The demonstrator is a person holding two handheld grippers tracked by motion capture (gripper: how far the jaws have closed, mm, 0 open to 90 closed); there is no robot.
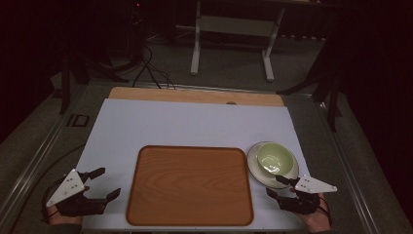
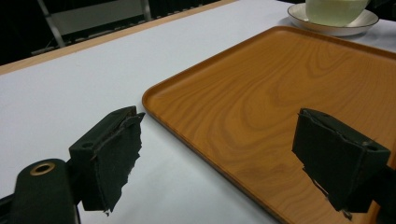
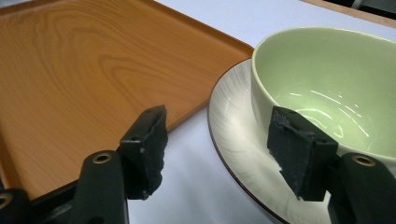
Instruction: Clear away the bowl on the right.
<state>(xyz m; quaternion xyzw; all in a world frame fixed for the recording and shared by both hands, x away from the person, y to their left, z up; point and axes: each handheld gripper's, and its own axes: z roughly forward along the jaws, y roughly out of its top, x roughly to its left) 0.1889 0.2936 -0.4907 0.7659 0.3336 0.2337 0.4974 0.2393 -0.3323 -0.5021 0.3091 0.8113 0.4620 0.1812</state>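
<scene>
**Right gripper at the bowl's plate**

The right gripper has its jaws wide apart with nothing between them. It sits at the near edge of the white plate. A green bowl stands on that plate, just right of the wooden tray. The left gripper is also wide open and holds nothing. It sits beside the tray's left edge, on the white table mat.

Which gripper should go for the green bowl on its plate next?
Right. The right gripper sits open just short of the plate holding the green bowl. The left gripper is open across the wooden tray, far from it.
</scene>
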